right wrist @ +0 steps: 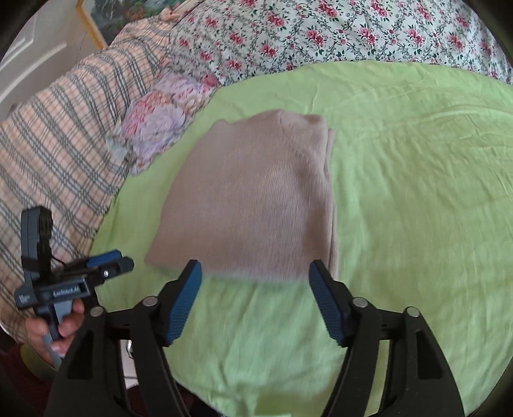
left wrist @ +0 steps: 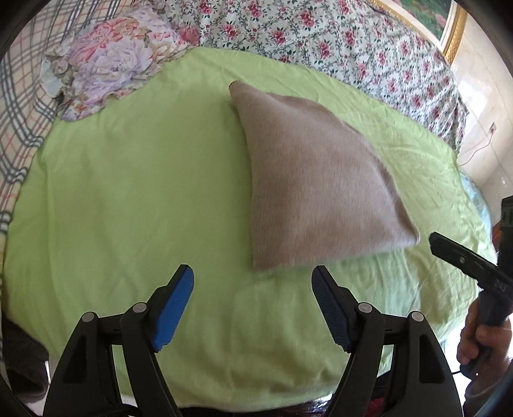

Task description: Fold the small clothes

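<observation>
A beige knit garment (left wrist: 307, 179) lies folded flat on the light green sheet (left wrist: 128, 199). In the right wrist view the garment (right wrist: 253, 199) shows stacked layers along its right edge. My left gripper (left wrist: 253, 279) is open and empty, hovering just short of the garment's near corner. My right gripper (right wrist: 255, 272) is open and empty, at the garment's near edge. The right gripper also shows at the right edge of the left wrist view (left wrist: 461, 259). The left gripper shows at the lower left of the right wrist view (right wrist: 77, 276).
A floral cushion (left wrist: 112, 61) lies at the sheet's far left corner. A plaid blanket (right wrist: 48, 141) and a rose-print bedspread (left wrist: 320, 35) border the green sheet. A gold-framed picture (left wrist: 449, 29) stands against the wall at the back.
</observation>
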Demonstrator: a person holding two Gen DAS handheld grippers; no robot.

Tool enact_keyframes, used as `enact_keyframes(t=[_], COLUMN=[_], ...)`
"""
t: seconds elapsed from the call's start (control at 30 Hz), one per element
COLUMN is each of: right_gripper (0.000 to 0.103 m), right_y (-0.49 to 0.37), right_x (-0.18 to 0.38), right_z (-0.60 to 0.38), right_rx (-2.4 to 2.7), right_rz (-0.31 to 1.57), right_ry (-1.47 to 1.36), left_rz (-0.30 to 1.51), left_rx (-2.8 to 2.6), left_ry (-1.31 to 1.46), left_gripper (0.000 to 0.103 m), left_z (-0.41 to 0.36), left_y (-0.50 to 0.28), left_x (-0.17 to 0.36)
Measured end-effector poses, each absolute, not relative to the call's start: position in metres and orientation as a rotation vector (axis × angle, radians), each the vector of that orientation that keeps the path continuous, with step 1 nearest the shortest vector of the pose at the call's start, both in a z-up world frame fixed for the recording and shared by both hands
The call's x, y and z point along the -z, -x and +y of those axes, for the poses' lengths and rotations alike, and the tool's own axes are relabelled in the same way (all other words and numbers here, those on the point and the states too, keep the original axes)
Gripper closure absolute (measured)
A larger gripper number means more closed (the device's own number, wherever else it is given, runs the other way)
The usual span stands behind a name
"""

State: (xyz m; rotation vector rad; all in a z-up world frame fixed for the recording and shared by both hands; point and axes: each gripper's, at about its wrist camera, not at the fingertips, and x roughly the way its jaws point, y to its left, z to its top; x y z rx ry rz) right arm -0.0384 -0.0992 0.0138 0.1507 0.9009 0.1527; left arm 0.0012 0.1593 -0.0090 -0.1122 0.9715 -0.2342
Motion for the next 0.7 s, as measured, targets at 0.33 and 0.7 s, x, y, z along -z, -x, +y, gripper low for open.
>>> enact_keyframes(t=[0.33, 0.7], right_gripper=[0.018, 0.015], right_y=[0.07, 0.063], right_x=[-0.003, -0.001], right_z=[-0.092, -0.089], right_rx=[-0.138, -0.111], right_rz=[0.915, 0.919], right_ry=[-0.075, -0.042], left_rz=[0.954, 0.889], left_rx=[0.232, 0.225], left_ry=[-0.021, -0.041], left_gripper=[0.025, 0.021], left_z=[0.142, 0.136], left_y=[0.042, 0.027], left_x=[0.017, -0.003])
